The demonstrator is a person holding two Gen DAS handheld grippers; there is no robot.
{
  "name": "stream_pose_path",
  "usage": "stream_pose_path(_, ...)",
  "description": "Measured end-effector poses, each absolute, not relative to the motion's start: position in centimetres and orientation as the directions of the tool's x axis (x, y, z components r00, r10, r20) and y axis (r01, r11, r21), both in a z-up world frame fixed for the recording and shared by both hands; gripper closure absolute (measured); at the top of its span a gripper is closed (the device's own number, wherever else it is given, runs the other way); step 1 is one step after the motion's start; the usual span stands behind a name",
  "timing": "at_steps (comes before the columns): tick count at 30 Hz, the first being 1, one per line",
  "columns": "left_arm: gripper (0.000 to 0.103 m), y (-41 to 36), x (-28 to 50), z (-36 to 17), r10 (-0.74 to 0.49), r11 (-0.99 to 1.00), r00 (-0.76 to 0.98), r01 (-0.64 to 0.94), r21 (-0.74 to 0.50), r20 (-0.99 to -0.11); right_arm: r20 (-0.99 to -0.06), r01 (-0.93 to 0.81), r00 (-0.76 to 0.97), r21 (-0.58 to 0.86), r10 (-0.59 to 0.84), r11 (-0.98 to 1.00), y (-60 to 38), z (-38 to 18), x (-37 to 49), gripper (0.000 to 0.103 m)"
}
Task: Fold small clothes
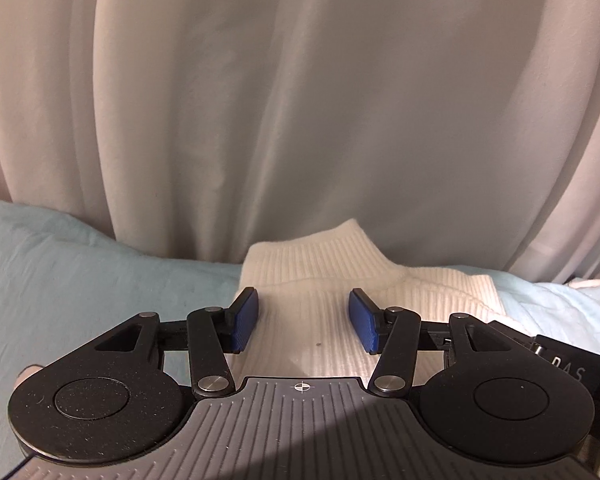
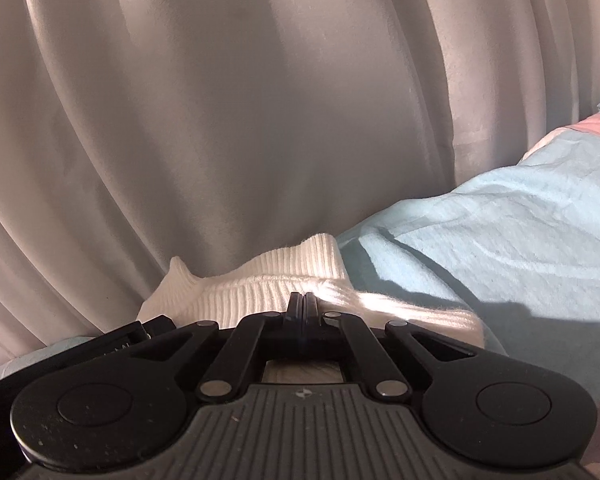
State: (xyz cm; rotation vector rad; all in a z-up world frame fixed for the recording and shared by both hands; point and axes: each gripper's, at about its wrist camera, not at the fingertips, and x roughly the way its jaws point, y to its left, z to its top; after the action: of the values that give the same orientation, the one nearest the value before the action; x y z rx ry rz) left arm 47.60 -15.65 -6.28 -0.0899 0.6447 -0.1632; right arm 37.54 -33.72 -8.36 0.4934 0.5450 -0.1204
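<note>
Curtain: pale pleated curtain (image 1: 300, 100) fills the background behind the bed.
Bedsheet: light blue bedsheet (image 1: 80, 272), wrinkled, under everything.
Sock: white ribbed sock (image 1: 320, 272) lies on the bedsheet just in front of the curtain, ahead of both tools.
Left gripper: left gripper (image 1: 304, 320) spread wide, blue pads (image 1: 245, 320) over the sock, gripping nothing.
Right gripper: right gripper (image 2: 304, 304) pressed together at the sock's edge; whether fabric is pinched, I cannot tell.

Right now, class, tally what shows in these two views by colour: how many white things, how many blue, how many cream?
White: 1, the ribbed sock
Blue: 1, the bedsheet
Cream: 1, the curtain
Total: 3
</note>
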Motion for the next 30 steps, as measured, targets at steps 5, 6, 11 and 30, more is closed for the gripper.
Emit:
stream_pose_path(5,0.046,-13.5,47.0,-5.9,-0.201,0.972,0.772,0.079,-0.223,-0.603,-0.525,0.226,0.851,0.402,0.021,0.887,-33.3,-7.9,37.0,0.103)
stream_pose_path(6,0.046,-13.0,46.6,-5.8,-0.215,0.966,0.761,0.076,-0.245,-0.612,-0.527,0.217,0.849,0.4,0.03,0.891,-33.2,-7.6,36.8,0.103)
stream_pose_path(11,0.047,-10.8,43.6,-4.8,-0.29,0.944,0.746,0.119,-0.309,-0.6,-0.468,0.099,0.879,0.373,0.094,0.923,-32.2,-5.6,31.6,0.098)
stream_pose_path(30,0.032,-10.0,41.6,-5.7,-0.365,0.93,0.704,0.255,-0.263,-0.609,-0.483,-0.009,0.875,-0.009,0.003,1.0,-30.8,-6.0,26.9,0.087)
